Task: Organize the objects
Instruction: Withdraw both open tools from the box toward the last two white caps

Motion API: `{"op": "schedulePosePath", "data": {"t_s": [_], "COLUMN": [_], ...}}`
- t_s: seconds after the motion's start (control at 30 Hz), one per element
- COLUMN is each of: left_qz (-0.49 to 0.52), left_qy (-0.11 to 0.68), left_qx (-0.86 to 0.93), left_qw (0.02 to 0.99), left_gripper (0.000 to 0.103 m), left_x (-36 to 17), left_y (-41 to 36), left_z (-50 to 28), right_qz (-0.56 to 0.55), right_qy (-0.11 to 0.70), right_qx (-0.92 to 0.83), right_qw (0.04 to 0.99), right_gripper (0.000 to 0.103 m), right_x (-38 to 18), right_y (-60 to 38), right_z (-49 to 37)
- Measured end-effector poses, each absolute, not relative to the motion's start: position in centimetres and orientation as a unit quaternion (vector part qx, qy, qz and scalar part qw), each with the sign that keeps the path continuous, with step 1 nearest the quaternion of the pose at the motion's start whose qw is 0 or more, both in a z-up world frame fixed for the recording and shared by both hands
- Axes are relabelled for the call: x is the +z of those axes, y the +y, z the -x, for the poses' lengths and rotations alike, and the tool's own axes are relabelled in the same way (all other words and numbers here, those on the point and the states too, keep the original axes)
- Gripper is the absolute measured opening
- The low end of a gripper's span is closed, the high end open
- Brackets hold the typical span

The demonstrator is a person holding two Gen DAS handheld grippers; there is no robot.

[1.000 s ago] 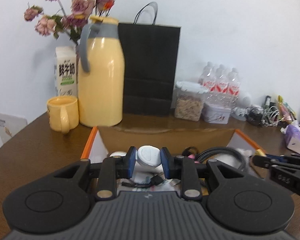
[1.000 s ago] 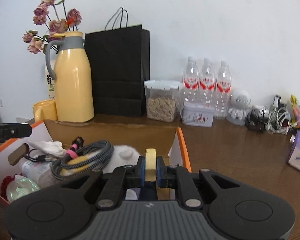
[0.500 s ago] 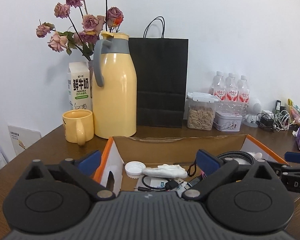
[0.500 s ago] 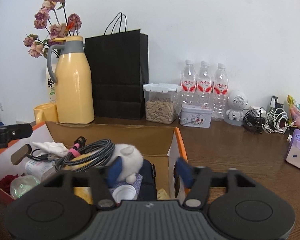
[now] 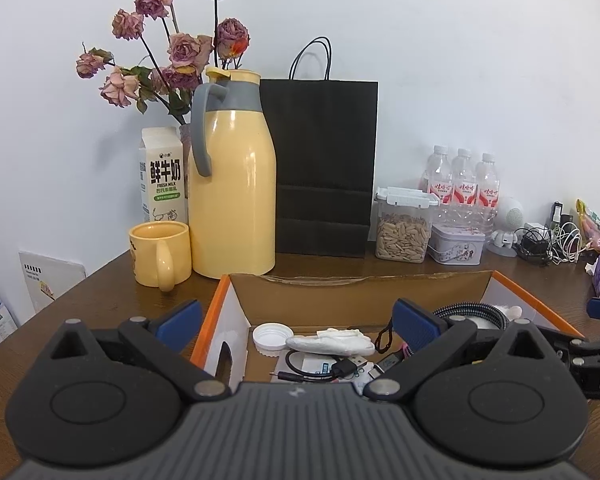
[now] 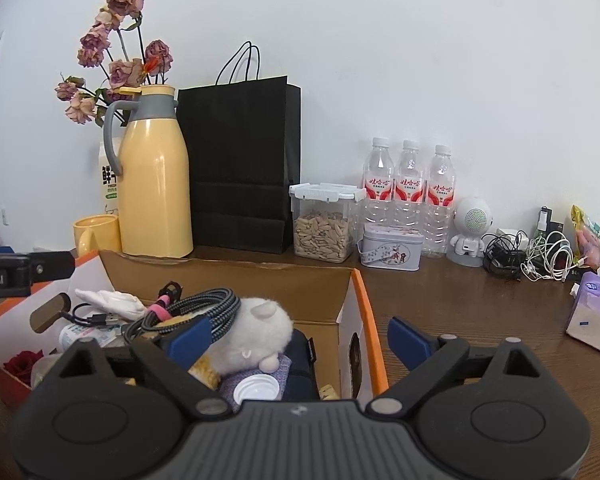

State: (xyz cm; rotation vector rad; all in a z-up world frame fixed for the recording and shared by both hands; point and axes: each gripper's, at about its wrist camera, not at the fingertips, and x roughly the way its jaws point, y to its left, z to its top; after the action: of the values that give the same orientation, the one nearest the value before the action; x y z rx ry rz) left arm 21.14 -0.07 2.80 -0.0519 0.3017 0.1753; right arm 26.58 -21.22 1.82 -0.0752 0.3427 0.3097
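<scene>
Both grippers hang over the orange-rimmed cardboard box [image 5: 220, 308], and each has its jaws spread wide with nothing between them. The left gripper [image 5: 296, 322] sits above the box's left end, over a white bottle cap [image 5: 272, 334], a crumpled white wrapper [image 5: 332, 342] and a black USB cable [image 5: 324, 370]. The right gripper [image 6: 298, 334] is over the right end, near the white plush toy [image 6: 260, 326] and coiled braided cable [image 6: 198, 306]. The next pick is probably something loose outside the box; lift clear of the rim first to avoid snagging the cables.
</scene>
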Motion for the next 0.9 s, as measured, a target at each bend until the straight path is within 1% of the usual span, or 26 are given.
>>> {"op": "schedulePosePath", "data": {"t_s": [0.03, 0.17, 0.57, 0.9], "left_qz": [0.025, 0.022, 0.007, -0.009], "left_qy": [0.148, 0.146, 0.152, 0.17], "left_qx": [0.086, 0.084, 0.081, 0.08], "left_qw": [0.985, 0.985, 0.985, 0.982], "left_gripper": [0.103, 0.103, 0.103, 0.103], "left_x": [2.9, 3.2, 4.1, 4.2], "left_y": [-0.1, 0.0, 1.1, 2.3], "left_z": [-21.0, -20.2, -17.0, -13.9], "right_qz": [0.038, 0.039, 0.061, 0.079], "right_qy": [0.169, 0.165, 0.171, 0.191], "right_qx": [0.154, 0.161, 0.178, 0.187], "right_qw": [0.973, 0.972, 0.967, 0.96], "right_gripper": [0.101, 0.103, 0.103, 0.103], "right_x": [1.9, 2.4, 3.2, 2.8], "right_y": [-21.2, -21.2, -20.6, -20.2], "right_z": [-26.4, -25.3, -21.1, -18.5]}}
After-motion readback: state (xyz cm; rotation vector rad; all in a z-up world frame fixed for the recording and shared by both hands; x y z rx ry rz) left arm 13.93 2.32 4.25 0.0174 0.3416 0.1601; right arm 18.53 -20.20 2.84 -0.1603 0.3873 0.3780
